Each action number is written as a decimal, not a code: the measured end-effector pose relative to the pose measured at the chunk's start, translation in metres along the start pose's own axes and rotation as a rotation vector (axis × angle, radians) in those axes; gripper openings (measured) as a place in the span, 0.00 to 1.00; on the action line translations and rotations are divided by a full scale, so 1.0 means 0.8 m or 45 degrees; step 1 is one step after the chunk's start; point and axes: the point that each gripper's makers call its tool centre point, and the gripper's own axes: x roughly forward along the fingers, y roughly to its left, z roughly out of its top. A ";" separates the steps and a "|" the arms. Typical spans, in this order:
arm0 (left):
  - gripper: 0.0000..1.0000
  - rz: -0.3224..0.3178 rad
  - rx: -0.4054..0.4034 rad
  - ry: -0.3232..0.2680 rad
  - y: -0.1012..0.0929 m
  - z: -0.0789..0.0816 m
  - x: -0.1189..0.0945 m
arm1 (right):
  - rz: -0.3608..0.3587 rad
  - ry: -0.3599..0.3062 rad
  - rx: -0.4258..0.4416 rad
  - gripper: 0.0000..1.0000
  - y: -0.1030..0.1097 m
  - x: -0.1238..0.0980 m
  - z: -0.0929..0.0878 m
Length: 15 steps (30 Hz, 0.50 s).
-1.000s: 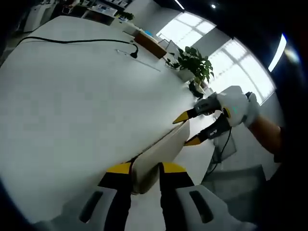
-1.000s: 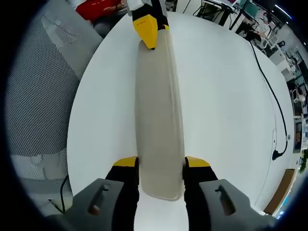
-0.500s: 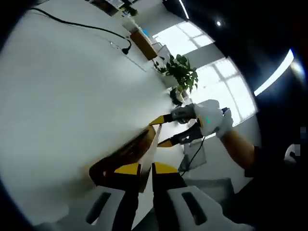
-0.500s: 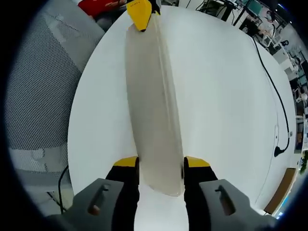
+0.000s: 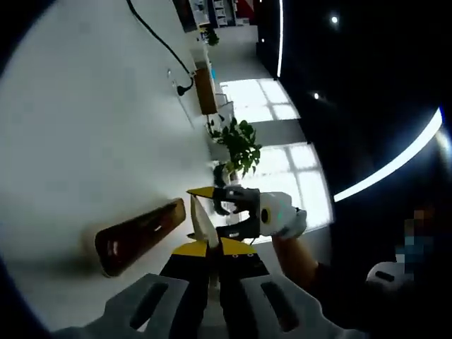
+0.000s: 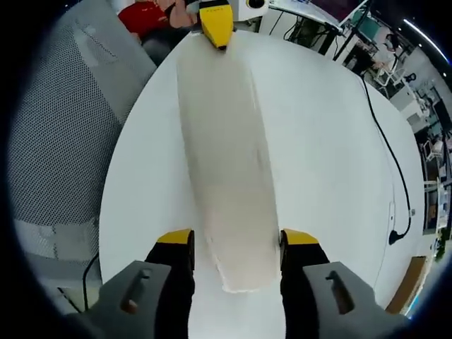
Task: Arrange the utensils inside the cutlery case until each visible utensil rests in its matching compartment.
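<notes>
In the left gripper view my left gripper (image 5: 212,247) is shut on the thin edge of the pale beige case lid (image 5: 200,219), seen edge-on and lifted off the table. The brown case base (image 5: 138,236) lies on the white table (image 5: 85,127) just left of it; what it holds is too dark to tell. A gloved hand holds my right gripper (image 5: 215,210) at the lid's far end. In the right gripper view the lid (image 6: 222,162) runs from between my right gripper's (image 6: 236,244) jaws up to the left gripper's yellow tip (image 6: 215,21). The right jaws stand slightly apart from the lid's sides.
A black cable (image 6: 385,148) with a plug crosses the far side of the round table. A grey mesh chair (image 6: 63,134) stands beside the table's edge. A potted plant (image 5: 236,145) and bright windows are beyond the table.
The lid has tilted up onto its edge and come off the brown base. My right gripper's jaws have widened and no longer press the lid's sides. Both views have rolled with the hands.
</notes>
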 end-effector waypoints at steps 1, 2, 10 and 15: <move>0.03 -0.004 -0.007 -0.005 -0.001 0.000 0.000 | 0.002 -0.001 -0.001 0.46 0.000 0.000 0.001; 0.03 -0.007 -0.012 -0.009 -0.001 0.001 0.000 | 0.001 0.001 -0.007 0.46 0.000 0.000 0.002; 0.03 -0.036 -0.080 -0.041 -0.002 0.001 -0.003 | -0.005 0.014 -0.107 0.41 -0.005 0.004 0.016; 0.03 -0.004 -0.067 -0.063 0.005 0.006 -0.007 | 0.003 0.033 -0.122 0.39 -0.006 0.011 0.020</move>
